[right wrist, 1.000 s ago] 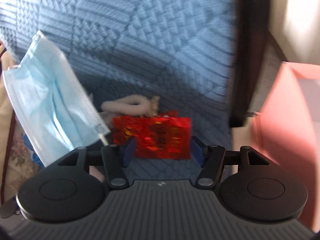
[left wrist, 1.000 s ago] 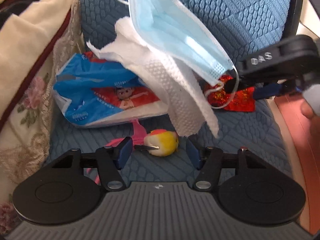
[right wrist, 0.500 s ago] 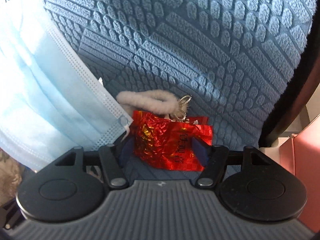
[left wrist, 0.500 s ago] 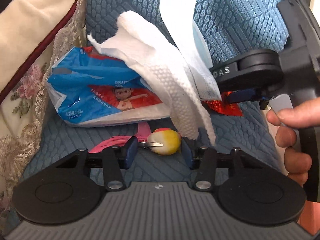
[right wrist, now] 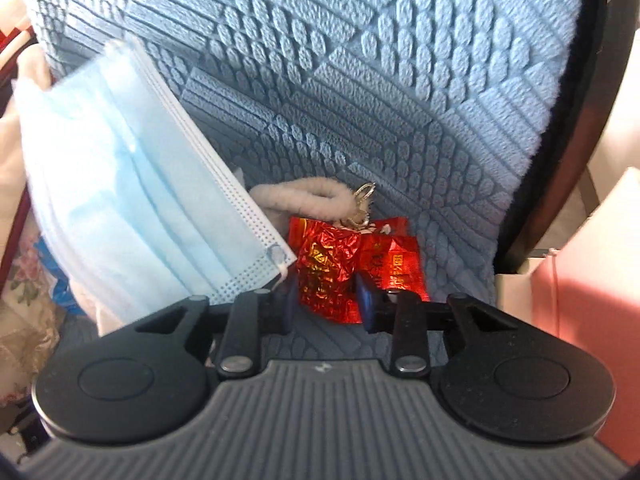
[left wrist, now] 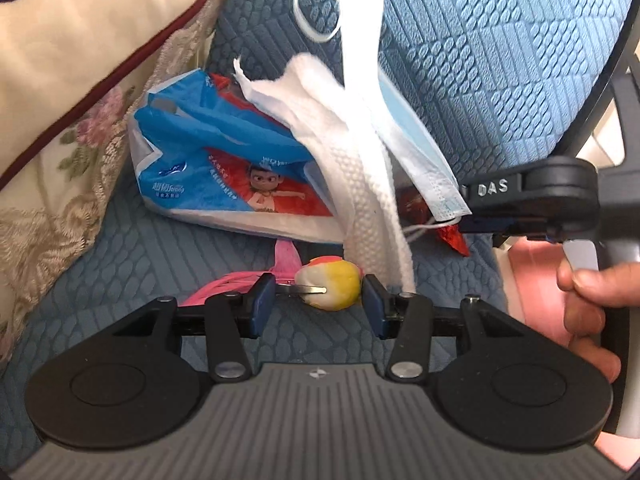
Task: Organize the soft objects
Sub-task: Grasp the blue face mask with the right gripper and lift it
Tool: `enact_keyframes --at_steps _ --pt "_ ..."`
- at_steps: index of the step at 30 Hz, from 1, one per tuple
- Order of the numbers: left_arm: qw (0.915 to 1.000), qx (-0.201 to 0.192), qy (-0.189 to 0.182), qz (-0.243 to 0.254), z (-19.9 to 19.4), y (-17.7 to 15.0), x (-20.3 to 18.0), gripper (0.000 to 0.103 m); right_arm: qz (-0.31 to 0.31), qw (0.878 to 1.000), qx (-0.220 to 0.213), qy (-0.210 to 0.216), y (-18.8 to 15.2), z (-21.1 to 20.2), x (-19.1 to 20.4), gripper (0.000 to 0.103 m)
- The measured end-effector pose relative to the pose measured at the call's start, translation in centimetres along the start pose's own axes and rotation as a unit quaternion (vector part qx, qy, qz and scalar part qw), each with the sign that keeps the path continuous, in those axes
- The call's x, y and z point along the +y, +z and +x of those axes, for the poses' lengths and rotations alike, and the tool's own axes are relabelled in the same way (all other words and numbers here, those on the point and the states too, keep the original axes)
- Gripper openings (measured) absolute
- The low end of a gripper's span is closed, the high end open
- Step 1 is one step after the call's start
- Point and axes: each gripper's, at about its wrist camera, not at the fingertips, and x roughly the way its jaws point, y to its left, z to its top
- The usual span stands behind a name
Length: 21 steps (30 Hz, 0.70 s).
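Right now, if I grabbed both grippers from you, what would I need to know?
Left gripper: open, jaws either side of the yellow plush toy, not gripping it.
Right gripper: jaws closing on a red foil packet, which is crumpled between them.
Things: all on the blue seat cushion. The face mask and white paper towel drape over the tissue pack. The fluffy keyring lies behind the packet.
Done: nothing looks sorted yet.
Left: probably lift toy and packet, then tidy the rest.
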Motion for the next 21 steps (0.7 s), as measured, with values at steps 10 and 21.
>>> enact_keyframes --at_steps 10,21 --pt "0.9999 -0.008 -0.013 0.002 -2.6 -0.3 0.0 0.053 0.024 1.0 0.001 -0.01 -1.9 -4.1 -1.4 0.004" --pt "0.9997 -0.009 -0.022 -0.008 -3.7 -0.5 0.5 0.053 0.069 0.997 -0.006 0.027 -4.1 -6.3 -3.6 0.006"
